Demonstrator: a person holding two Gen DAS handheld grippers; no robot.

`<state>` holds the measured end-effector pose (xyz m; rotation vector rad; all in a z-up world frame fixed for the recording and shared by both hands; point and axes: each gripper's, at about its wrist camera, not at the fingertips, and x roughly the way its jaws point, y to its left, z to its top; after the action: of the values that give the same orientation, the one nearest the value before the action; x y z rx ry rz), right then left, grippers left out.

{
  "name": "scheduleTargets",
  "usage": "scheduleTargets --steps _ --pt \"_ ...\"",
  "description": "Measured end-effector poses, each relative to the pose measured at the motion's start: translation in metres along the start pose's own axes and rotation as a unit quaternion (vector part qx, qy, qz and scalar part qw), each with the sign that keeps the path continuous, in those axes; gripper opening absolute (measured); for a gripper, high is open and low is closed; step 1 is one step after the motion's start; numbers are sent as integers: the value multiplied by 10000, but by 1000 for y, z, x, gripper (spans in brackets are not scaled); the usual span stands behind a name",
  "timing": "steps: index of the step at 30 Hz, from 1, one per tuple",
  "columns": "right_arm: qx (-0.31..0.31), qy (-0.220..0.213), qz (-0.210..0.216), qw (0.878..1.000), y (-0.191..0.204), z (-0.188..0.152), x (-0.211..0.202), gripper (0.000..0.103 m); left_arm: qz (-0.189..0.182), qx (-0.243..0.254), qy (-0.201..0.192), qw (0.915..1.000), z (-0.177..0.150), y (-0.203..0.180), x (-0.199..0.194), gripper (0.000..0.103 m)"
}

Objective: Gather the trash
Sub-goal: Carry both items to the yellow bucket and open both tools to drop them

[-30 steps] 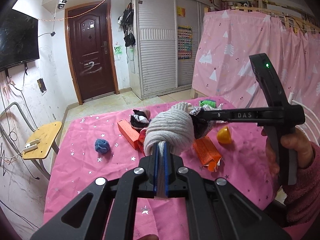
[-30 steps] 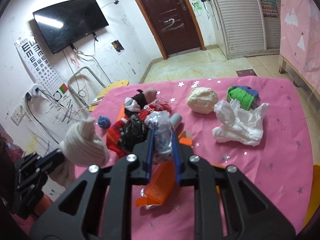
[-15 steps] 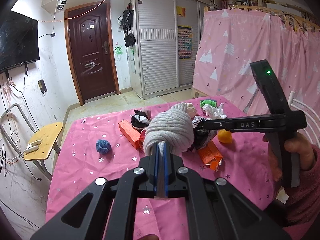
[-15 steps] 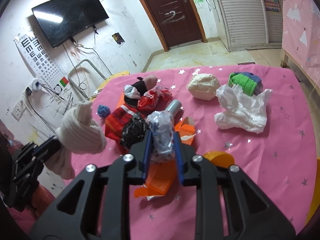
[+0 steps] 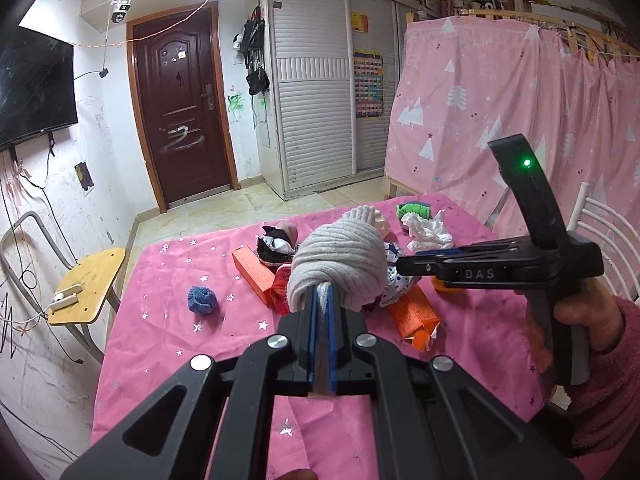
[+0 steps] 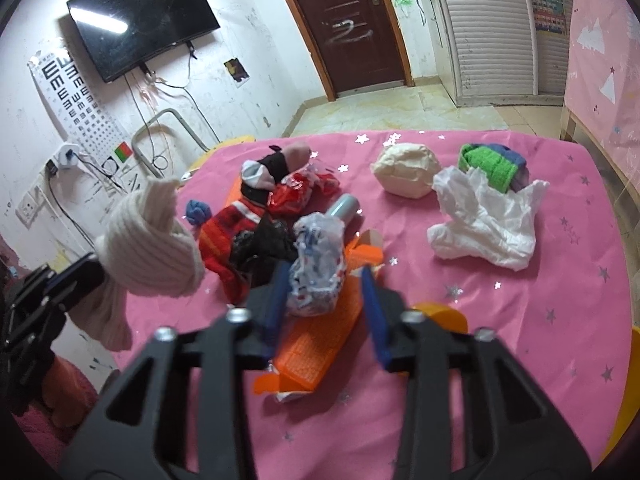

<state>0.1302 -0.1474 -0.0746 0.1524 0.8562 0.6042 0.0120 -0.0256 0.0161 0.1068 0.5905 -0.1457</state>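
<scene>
My left gripper (image 5: 322, 304) is shut on a balled grey-white sock (image 5: 340, 264) and holds it above the pink table; the sock also shows in the right wrist view (image 6: 150, 240). My right gripper (image 6: 326, 284) is open, its blue fingers (image 6: 276, 300) spread around a crumpled clear plastic wrapper (image 6: 318, 268) that leans against the left finger. The wrapper sits above an orange carton (image 6: 320, 344). A black bag (image 6: 264, 248), red wrappers (image 6: 298, 194) and a silver can (image 6: 344, 206) lie just beyond.
The pink star tablecloth (image 6: 520, 320) carries a white crumpled tissue (image 6: 484, 224), a cream ball (image 6: 404, 174), a green-blue roll (image 6: 490, 166), a small blue ball (image 5: 202, 300) and an orange box (image 5: 254, 270). A yellow stool (image 5: 86, 284) stands left of the table.
My right gripper has opened from its grip on the plastic wrapper, which now sits loose between the fingers. The left gripper still holds the sock, almost unmoved.
</scene>
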Motion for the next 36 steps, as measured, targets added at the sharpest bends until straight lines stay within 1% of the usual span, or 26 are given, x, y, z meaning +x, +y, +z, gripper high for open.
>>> scheduleTargets --steps 2,5,7,10,14,18,20,22,25,27,29,30,32,35,36 --pt "-77 -50 -77 9999 3 0 -1 13 18 5 -12 10000 2 -2 0 0" --pt "-120 -235 -67 9996 4 1 -12 12 24 29 -51 10000 10 -6 0 0" --pt "-74 -432 -23 9990 2 3 -26 12 -18 50 -71 10000 19 -12 0 0" --pt "-7 -747 -138 9971 -6 7 -53 12 -165 154 -92 9997 36 -32 3 0" --pt "197 -1229 -544 9907 -34 2 -102 12 -394 444 -86 9982 55 -74 9 0" --pt "517 -1769 -1194 9756 -74 -17 -161 12 -728 756 50 9945 69 -128 20 0" --pt "679 -2007 -1375 9676 -91 -27 -187 12 -798 885 132 9928 73 -153 26 0" --pt "847 -2215 -1496 9599 -107 -37 -210 12 -902 1027 178 9904 76 -180 31 0" --pt "1059 -2481 -1567 9501 -128 -51 -235 12 -1088 1235 287 9859 77 -215 38 0" --pt "1188 -2647 -1627 9431 -139 -61 -251 12 -1264 1350 472 9816 79 -239 48 0" --pt "1262 -2712 -1674 9394 -149 -69 -262 12 -1417 1380 692 9778 79 -257 58 0" --pt "1299 -2746 -1710 9373 -154 -75 -268 12 -1573 1363 871 9742 79 -270 67 0" --pt "1350 -2758 -1753 9354 -160 -77 -271 12 -1784 1386 1054 9684 77 -290 81 0" --pt "1439 -2771 -1826 9323 -170 -81 -275 12 -1956 1413 1245 9624 70 -314 98 0" --pt "1468 -2753 -1860 9317 -174 -82 -275 12 -2054 1404 1338 9593 67 -323 106 0"
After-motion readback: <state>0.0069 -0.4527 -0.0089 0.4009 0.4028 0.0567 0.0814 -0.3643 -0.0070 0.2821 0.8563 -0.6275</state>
